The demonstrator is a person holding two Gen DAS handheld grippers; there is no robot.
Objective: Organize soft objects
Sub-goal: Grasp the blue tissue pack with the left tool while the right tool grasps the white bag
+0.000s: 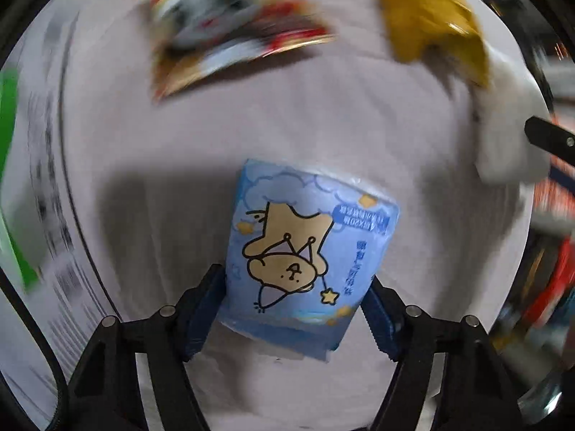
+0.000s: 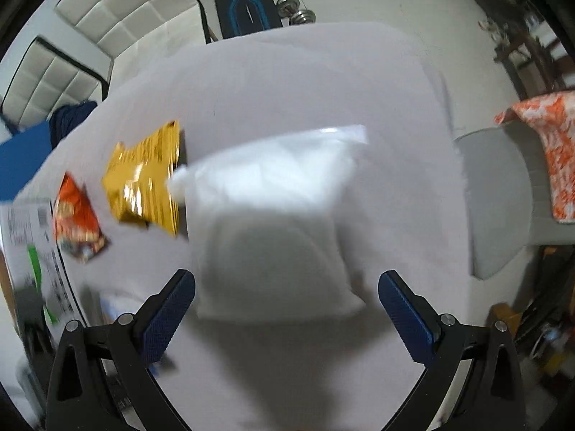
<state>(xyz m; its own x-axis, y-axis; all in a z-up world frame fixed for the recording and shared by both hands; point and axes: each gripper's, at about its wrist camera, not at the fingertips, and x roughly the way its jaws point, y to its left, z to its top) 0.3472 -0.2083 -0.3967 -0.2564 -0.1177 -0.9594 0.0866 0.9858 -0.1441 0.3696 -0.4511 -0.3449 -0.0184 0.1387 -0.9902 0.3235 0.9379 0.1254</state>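
My left gripper is shut on a blue tissue pack with a cartoon bear and holds it above the white-clothed table. A red snack bag and a yellow snack bag lie blurred at the far side, and a white plastic bag lies at the right. In the right wrist view my right gripper is open, with its fingers on either side of the near end of the white plastic bag. The yellow snack bag and the red snack bag lie to its left.
A white printed box with green marks stands at the table's left edge. Beyond the table are white padded chairs, dumbbells, a grey seat with an orange patterned cloth, and clutter at the right.
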